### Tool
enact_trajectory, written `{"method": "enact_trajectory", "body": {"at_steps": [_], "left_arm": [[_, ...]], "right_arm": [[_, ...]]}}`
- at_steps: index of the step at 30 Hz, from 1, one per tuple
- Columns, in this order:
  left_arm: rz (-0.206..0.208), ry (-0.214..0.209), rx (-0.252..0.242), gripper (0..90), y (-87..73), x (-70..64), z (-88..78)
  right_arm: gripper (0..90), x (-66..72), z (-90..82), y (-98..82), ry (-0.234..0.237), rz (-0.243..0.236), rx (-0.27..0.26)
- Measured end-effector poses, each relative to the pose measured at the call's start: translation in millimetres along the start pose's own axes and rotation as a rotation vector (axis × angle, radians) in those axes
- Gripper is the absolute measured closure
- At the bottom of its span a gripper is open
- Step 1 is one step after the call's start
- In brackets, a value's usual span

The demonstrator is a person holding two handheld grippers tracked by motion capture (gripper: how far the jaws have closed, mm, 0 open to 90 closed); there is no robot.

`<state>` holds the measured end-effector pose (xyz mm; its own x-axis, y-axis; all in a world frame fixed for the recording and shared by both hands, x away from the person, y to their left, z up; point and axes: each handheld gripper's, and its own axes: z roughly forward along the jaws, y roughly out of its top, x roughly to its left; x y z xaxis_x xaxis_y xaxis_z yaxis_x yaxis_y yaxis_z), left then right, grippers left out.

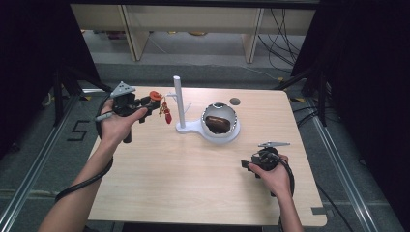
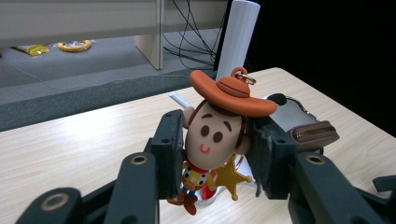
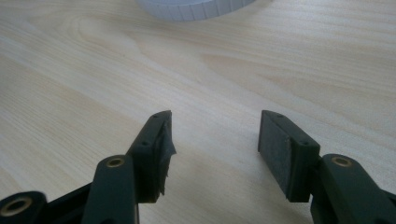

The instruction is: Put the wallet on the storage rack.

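My left gripper is shut on a cowboy doll keychain with an orange hat, a gold ring on top and a yellow star below. In the high view the left gripper holds the keychain above the table, just left of a white stand with an upright post. A white bowl on that stand's base holds a brown zip pouch. My right gripper is open over bare wood, low at the table's right.
The light wooden table has a round cable hole at the back. Dark curtains flank both sides. Cables lie on the floor beyond the table, near shelving legs. A white ribbed base edge lies ahead of the right gripper.
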<state>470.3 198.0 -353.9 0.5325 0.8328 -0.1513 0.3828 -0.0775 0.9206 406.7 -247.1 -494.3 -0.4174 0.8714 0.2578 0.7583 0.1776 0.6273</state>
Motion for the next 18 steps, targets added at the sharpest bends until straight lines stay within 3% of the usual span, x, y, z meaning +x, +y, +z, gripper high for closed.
{"method": "enact_trajectory", "body": {"at_steps": [3,7,9,12,13,16,17,18], "left_arm": [[-0.002,0.002,-0.001,58.1,1.3,0.4,1.4],[-0.003,0.010,0.000,58.1,3.6,1.3,3.5],[-0.002,0.013,0.001,58.1,4.3,1.9,4.4],[-0.001,0.016,0.007,58.1,4.6,3.0,5.6],[-0.001,0.017,0.007,58.1,4.6,3.1,5.7],[-0.001,0.016,0.007,58.1,5.0,3.4,6.9],[-0.003,0.016,0.006,58.1,5.3,3.5,7.3],[-0.002,0.018,0.006,58.1,5.7,3.8,7.9]], "right_arm": [[45.7,-0.4,-1.5,0.5,-0.016,-0.009,0.022],[45.7,-2.0,-0.3,0.6,-0.007,-0.031,0.006],[45.6,0.3,-1.9,0.5,-0.012,0.005,0.028],[45.6,-0.4,-1.3,0.4,-0.010,-0.006,0.022],[45.6,-2.1,-0.2,0.5,-0.003,-0.030,0.007],[45.5,-1.8,0.2,0.3,-0.001,-0.028,0.006],[45.5,-0.2,0.8,-0.3,-0.003,-0.004,0.000],[45.5,1.9,-1.8,0.3,-0.016,0.018,0.037]]}}
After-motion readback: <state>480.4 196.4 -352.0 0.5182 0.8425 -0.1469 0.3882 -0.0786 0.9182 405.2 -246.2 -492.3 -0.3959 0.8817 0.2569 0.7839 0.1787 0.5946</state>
